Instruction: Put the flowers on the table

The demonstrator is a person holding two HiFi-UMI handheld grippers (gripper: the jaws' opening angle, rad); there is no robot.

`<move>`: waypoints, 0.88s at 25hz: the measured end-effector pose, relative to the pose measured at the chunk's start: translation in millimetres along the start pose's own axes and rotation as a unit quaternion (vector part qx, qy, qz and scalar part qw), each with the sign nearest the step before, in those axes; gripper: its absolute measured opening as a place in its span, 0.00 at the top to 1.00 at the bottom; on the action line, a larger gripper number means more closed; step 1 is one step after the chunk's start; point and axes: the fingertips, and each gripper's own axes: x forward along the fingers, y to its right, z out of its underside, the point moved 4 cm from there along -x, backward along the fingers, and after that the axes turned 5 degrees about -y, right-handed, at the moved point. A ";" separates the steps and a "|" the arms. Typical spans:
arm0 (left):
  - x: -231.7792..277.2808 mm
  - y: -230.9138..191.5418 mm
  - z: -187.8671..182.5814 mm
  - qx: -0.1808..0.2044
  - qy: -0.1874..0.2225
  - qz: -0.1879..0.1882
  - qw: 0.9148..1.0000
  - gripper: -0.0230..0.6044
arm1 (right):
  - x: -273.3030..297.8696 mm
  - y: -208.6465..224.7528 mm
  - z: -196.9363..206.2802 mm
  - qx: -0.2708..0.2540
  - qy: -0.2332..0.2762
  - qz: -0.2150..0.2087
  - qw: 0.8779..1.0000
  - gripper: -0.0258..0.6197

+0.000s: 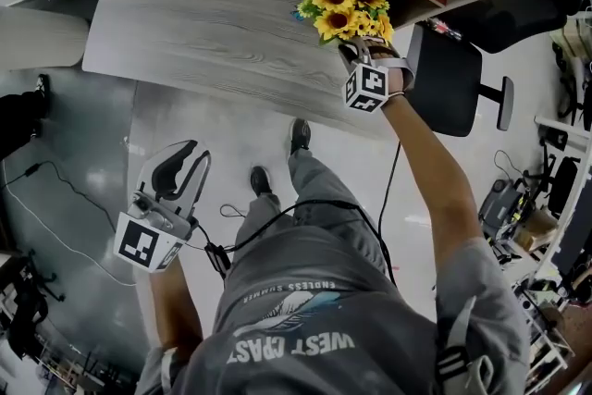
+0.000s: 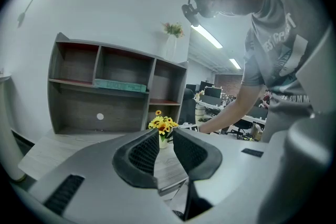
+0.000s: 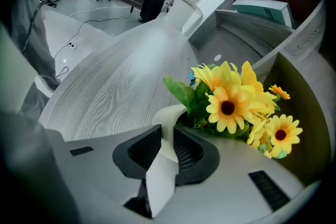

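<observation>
Flowers point(image 3: 231, 105) at surface point(image 3: 121, 81), R tool point(image 3: 168, 136) clamped on white vase point(image 3: 160, 176).
Keep vase upright, base flat before release; L tool point(image 2: 165, 152) agape, empty.

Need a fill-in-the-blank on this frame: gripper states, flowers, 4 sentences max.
1. The right gripper is shut on a white ___ of flowers.
2. The flowers' petals are ___.
3. The left gripper is ___, nothing between its jaws.
4. In the head view the left gripper hangs over the ___, off the table.
Missing: vase; yellow; open; floor.
</observation>
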 end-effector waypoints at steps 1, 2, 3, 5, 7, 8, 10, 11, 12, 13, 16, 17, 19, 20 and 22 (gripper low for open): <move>0.8 0.6 0.2 0.000 0.000 0.000 1.000 0.82 | 0.4 0.3 1.4 0.000 -0.001 0.000 1.000 0.82; 1.6 1.4 0.3 0.000 0.000 0.000 1.000 0.82 | 0.8 0.5 2.9 -0.001 -0.002 -0.001 1.000 0.82; 2.3 2.2 0.3 0.001 0.001 0.000 1.000 0.82 | 1.1 0.6 4.3 -0.003 -0.003 -0.002 1.000 0.82; 2.6 3.2 -0.7 0.002 0.002 0.000 1.000 0.82 | 1.6 0.3 6.1 -0.008 -0.007 -0.004 1.000 0.81; 3.7 4.2 -2.1 0.003 0.005 -0.001 1.000 0.82 | 2.1 0.0 7.9 -0.013 -0.009 -0.008 1.000 0.81; 4.6 4.8 -2.7 0.004 0.006 -0.001 1.000 0.82 | 2.3 0.2 9.2 -0.016 -0.010 -0.009 1.000 0.80; 4.8 5.6 -3.6 0.006 0.009 -0.001 1.000 0.82 | 2.5 0.6 11.0 -0.021 -0.015 -0.013 1.000 0.81; 4.0 5.3 -4.1 0.007 0.011 -0.001 1.000 0.82 | 2.8 0.6 11.3 -0.022 -0.019 -0.017 0.999 0.81; 2.8 4.9 -4.8 0.008 0.012 -0.002 1.000 0.82 | 3.2 0.5 11.5 -0.021 -0.023 -0.022 0.999 0.81; 1.5 4.4 -5.5 0.009 0.014 -0.002 1.000 0.82 | 3.4 0.4 11.4 -0.020 -0.027 -0.028 0.999 0.81; -1.7 4.2 -8.0 0.012 0.019 -0.003 1.000 0.82 | 1.2 3.0 10.6 -0.020 -0.031 -0.033 0.999 0.83; -2.4 4.5 -8.8 0.013 0.021 -0.004 1.000 0.82 | -0.6 4.5 10.8 -0.019 -0.031 -0.031 0.999 0.83; -3.6 4.4 -10.5 0.016 0.024 -0.005 1.000 0.82 | -6.3 7.6 12.9 -0.016 -0.030 -0.028 0.999 0.83; -4.6 3.5 -11.7 0.018 0.027 -0.005 0.999 0.82 | -10.4 9.2 14.4 -0.013 -0.029 -0.026 0.999 0.84; -7.8 0.1 -14.6 0.022 0.033 -0.007 0.999 0.82 | -21.0 13.1 16.5 -0.003 -0.029 -0.023 0.999 0.86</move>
